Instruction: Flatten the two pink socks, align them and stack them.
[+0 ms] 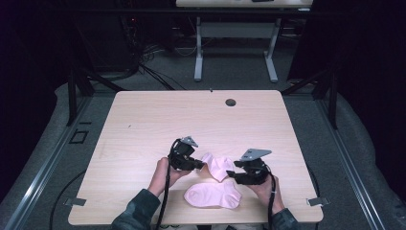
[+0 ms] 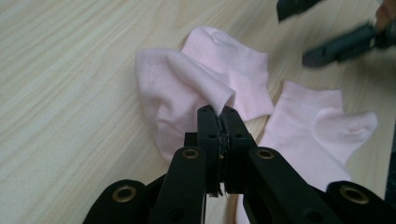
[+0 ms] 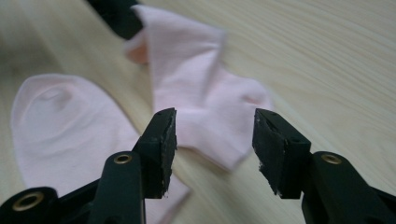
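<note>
High view: 2 pink socks lie near the table's (image 1: 143, 120) front edge, the far sock (image 1: 218, 166) between both grippers, the near sock (image 1: 213, 195) flat.

Left gripper view: the left gripper (image 2: 219, 112) is clamped on the far sock's edge, lifting it.

Right gripper view: the right gripper (image 3: 214, 135) gapes, empty, just short of that sock; pairing seems underway, and next it likely must pinch the opposite end.

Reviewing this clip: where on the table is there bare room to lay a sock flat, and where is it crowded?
Free: the table between its far edge with the grommet hole and the grippers, plus both side strips. Crowded: the near middle, where the left gripper pinches one pink sock, the right gripper hovers open, and the second sock lies.
</note>
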Motion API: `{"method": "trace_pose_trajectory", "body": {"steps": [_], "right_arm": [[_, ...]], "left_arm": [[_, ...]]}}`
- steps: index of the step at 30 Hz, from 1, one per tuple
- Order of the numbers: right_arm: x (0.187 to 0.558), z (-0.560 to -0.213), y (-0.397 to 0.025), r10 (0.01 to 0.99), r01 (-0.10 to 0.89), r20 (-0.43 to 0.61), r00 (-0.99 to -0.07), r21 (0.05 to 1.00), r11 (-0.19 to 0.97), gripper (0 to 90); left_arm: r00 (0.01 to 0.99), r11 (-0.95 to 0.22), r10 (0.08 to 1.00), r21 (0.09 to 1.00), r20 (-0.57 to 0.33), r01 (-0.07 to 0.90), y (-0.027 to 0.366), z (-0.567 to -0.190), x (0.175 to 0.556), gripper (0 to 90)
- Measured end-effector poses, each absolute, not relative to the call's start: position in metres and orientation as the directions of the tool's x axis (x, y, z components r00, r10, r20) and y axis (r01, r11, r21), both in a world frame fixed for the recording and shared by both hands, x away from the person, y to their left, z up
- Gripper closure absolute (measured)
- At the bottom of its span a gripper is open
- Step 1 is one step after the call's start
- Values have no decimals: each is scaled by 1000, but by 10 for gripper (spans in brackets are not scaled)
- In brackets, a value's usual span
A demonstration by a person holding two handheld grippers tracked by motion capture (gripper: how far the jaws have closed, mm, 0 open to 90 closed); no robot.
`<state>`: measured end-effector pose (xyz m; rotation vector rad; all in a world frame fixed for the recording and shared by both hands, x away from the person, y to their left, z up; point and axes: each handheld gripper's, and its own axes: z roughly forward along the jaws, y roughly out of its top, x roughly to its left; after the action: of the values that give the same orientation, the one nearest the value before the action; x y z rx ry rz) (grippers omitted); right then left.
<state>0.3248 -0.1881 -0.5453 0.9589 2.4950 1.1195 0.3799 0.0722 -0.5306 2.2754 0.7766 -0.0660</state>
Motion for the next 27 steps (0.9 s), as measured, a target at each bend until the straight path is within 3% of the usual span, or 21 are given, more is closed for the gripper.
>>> {"method": "trace_pose_trajectory", "body": {"steps": [8, 10, 11, 12, 15, 18, 22, 23, 24, 27], "right_arm": [[331, -565, -151, 571, 431, 3, -821, 660, 615, 537], [332, -569, -150, 571, 430, -10, -821, 647, 630, 586], [332, -570, -152, 574, 430, -14, -818, 648, 629, 672], [332, -570, -152, 574, 430, -14, -818, 648, 629, 672], [332, -572, -158, 593, 432, -22, -805, 663, 611, 811], [331, -572, -162, 603, 445, -3, -798, 672, 592, 820], [324, -551, -183, 602, 527, 175, -779, 702, 479, 821], [314, -528, -197, 592, 561, 258, -764, 719, 410, 819], [314, -528, -197, 592, 561, 258, -764, 719, 410, 819], [329, -499, -220, 605, 671, 407, -685, 675, 306, 802]], "left_arm": [[808, -553, 530, 618, -256, 558, 76, -530, 380, 878], [807, -553, 531, 616, -257, 560, 78, -532, 381, 872], [803, -555, 543, 612, -246, 563, 79, -532, 381, 865], [803, -555, 543, 612, -246, 563, 79, -532, 381, 865], [803, -565, 553, 609, -222, 557, 82, -534, 379, 868], [807, -579, 553, 602, -206, 551, 84, -536, 375, 879], [823, -590, 517, 600, -234, 541, 87, -526, 362, 882], [829, -590, 503, 604, -245, 537, 88, -520, 358, 882], [832, -590, 490, 605, -259, 535, 89, -515, 356, 882], [828, -591, 488, 594, -275, 546, 84, -505, 367, 863]]}}
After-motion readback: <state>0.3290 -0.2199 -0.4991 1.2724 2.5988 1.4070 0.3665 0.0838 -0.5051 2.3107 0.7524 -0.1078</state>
